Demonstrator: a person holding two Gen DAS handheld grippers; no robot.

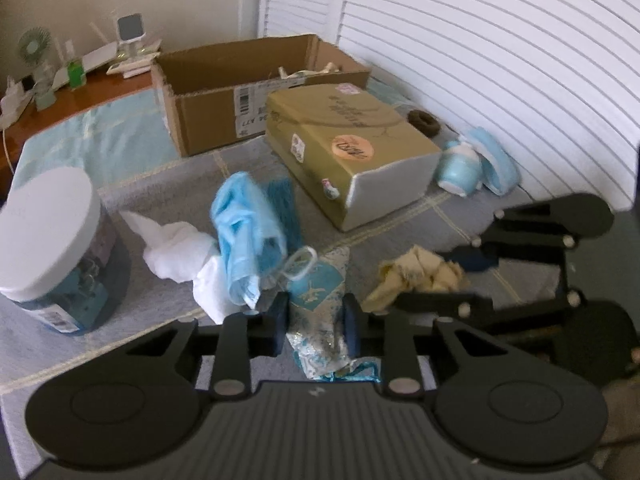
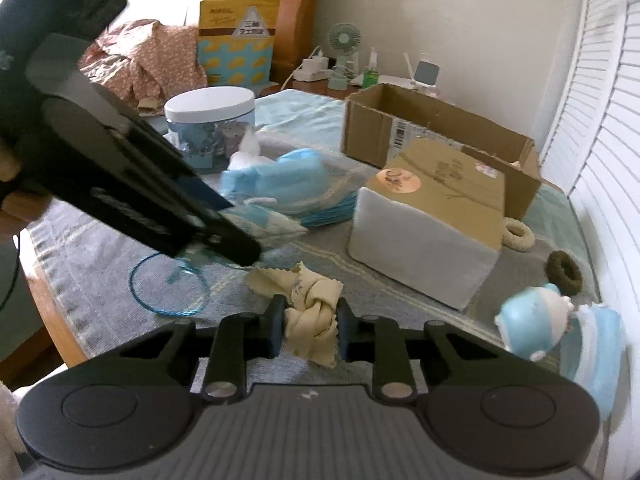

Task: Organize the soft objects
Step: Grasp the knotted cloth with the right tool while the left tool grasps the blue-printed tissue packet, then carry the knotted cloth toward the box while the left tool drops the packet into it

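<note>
Lying lengthwise between my left gripper's (image 1: 316,322) jaws, the silvery blue-patterned pouch (image 1: 320,300) runs straight away from me toward the gold box (image 1: 352,148), its cord loop at the far end, on the grey-blue cloth (image 1: 160,312). My left pads are closed on its sides. My right gripper (image 2: 310,330) is clamped on the knotted cream cloth (image 2: 312,320), whose length also runs away from me, just before the white-fronted box.

Beside the matt corrugated cardboard box (image 1: 224,92), a glossy gold paper-faced box (image 1: 352,140); nearer, a woven cloth mat (image 1: 140,200) and knotted cream cloth (image 2: 310,322).
</note>
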